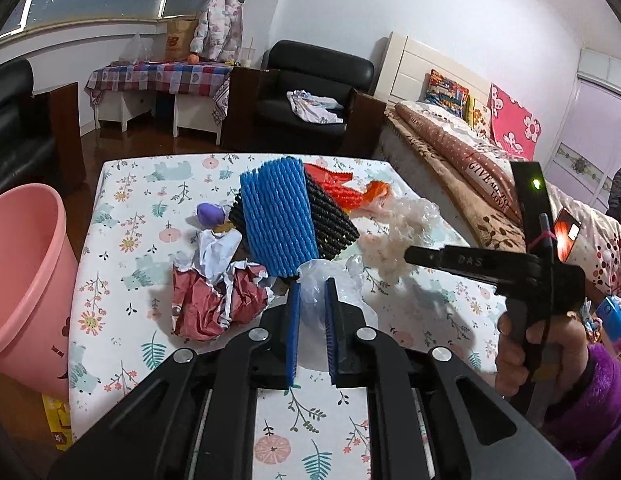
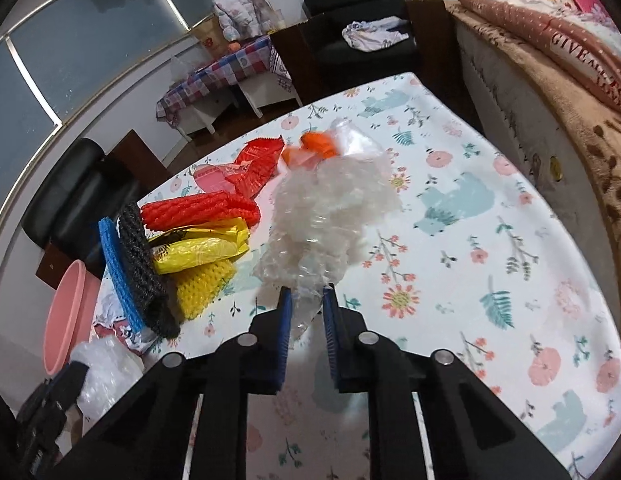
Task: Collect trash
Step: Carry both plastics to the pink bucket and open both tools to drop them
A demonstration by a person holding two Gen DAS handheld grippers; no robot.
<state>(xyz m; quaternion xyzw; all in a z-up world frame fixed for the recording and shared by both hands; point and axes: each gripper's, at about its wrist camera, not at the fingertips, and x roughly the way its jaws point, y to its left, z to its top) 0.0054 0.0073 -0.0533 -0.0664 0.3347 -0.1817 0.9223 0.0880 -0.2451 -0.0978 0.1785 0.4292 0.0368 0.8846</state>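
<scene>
The right claw (image 2: 304, 308) was clamped on crumpled clear film (image 2: 330, 216) and the left claw (image 1: 312, 300) on a thin plastic bag (image 1: 322, 280), both near the foam-net pile (image 1: 286, 216) on the counter (image 2: 490, 240); transfer to the pink bin (image 1: 26, 264) was judged next.

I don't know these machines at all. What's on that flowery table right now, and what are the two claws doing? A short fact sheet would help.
left claw: shut on a thin clear plastic bag
right claw: shut on a crumpled clear plastic wrap
table: floral cloth, trash piled toward the pink bin's side
trash left: blue foam net, black foam net, red foam net, yellow bag, crumpled red paper
bin: pink bin beside the table's edge
</scene>
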